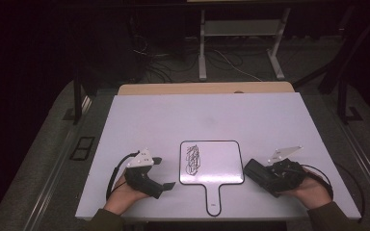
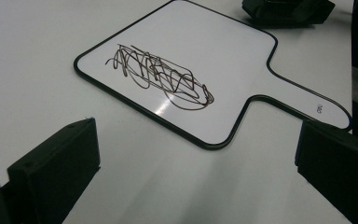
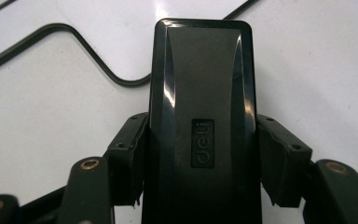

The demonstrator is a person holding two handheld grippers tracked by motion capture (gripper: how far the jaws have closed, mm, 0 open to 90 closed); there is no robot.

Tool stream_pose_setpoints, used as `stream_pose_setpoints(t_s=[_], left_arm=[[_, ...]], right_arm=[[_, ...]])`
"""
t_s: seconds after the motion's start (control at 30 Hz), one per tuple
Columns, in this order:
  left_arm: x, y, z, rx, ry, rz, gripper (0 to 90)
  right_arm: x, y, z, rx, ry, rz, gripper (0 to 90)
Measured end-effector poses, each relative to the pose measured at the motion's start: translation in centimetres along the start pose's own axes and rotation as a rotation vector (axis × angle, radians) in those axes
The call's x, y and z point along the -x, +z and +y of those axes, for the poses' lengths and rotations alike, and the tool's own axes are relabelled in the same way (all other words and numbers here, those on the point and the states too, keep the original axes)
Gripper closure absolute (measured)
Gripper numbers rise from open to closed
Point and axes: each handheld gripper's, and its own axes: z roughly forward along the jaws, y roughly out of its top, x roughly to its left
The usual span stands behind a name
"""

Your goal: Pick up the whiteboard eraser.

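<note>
A small white paddle-shaped whiteboard with a black rim lies near the table's front edge, its handle pointing toward me. A dark scribble covers its left part. My left gripper rests to the board's left, open with nothing between its fingers; in the left gripper view the jaws stand wide apart, framing the whiteboard and scribble. My right gripper sits to the board's right, shut on a black eraser. In the right gripper view the eraser is pinched between both pads, pointing at the whiteboard.
The white tabletop stretches far beyond the board. Past its far edge lie a wooden strip, a dark floor with cables and metal frame legs. Black rails run along both sides.
</note>
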Motion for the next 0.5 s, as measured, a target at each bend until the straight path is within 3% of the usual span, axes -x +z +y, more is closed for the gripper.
stream_pose_setpoints(t_s=[0.5], left_arm=[[0.1, 0.0, 0.0, 0.009, -0.007, -0.002, 0.0]], right_arm=[[0.2, -0.8, 1.5, 0.046, 0.001, 0.023, 38.9]])
